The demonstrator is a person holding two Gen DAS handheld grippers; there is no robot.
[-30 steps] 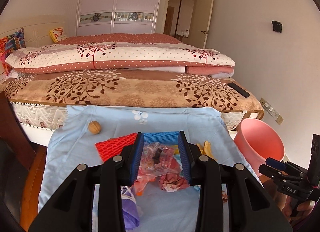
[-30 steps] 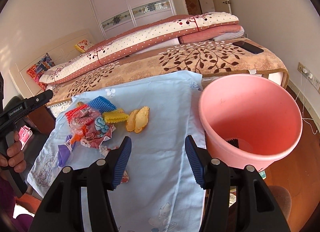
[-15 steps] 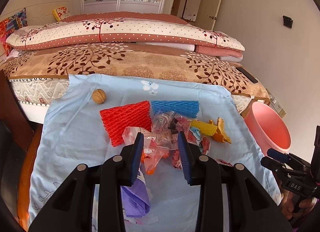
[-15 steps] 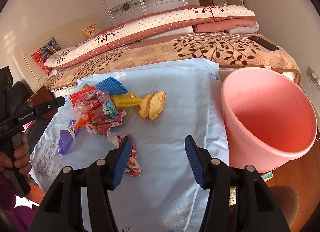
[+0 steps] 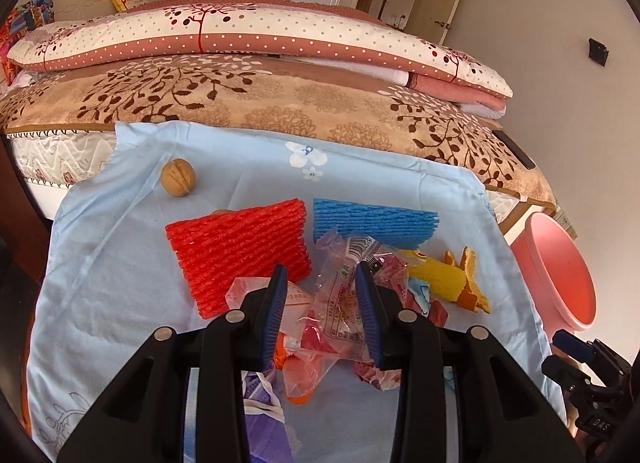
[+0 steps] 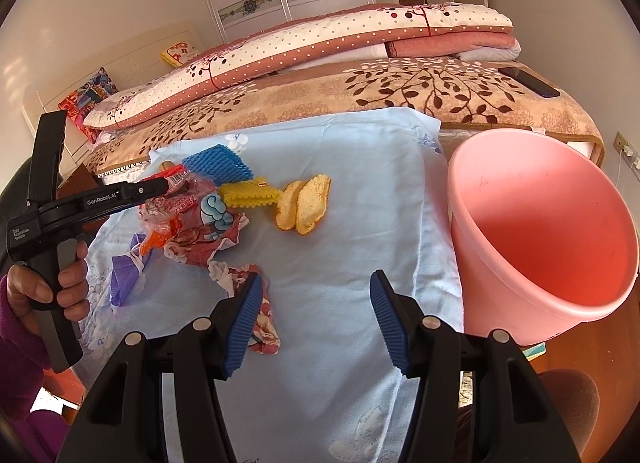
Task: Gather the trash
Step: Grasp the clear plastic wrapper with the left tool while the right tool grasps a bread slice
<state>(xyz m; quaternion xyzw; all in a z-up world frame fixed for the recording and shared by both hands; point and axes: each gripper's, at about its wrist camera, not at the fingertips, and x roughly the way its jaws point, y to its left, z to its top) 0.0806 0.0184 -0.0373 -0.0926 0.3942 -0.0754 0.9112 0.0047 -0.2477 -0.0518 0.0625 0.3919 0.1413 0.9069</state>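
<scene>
So the trash is piled on a light blue cloth (image 5: pixel 120 263) spread over the tabletop right by the bed (image 5: pixel 280 103): a red foam net (image 5: pixel 236 251), a blue foam net (image 5: pixel 376 221), a yellow foam net (image 5: pixel 436 277), crinkly plastic wrappers (image 5: pixel 340 299), some orange peel (image 6: pixel 306 205), plus a walnut (image 5: pixel 178 182) off by itself near the cloth's far left corner. The left hand-held gripper (image 5: pixel 321 315) is released, its blue pads straddling a clear printed wrapper without pinching it. The right hand-held gripper (image 6: pixel 316 323) is spread open too, nothing in it, over bare cloth with a crumpled floral wrapper (image 6: pixel 262 323) by its left pad, and the pink bin (image 6: pixel 540 247) sits just past the cloth's right edge.
</scene>
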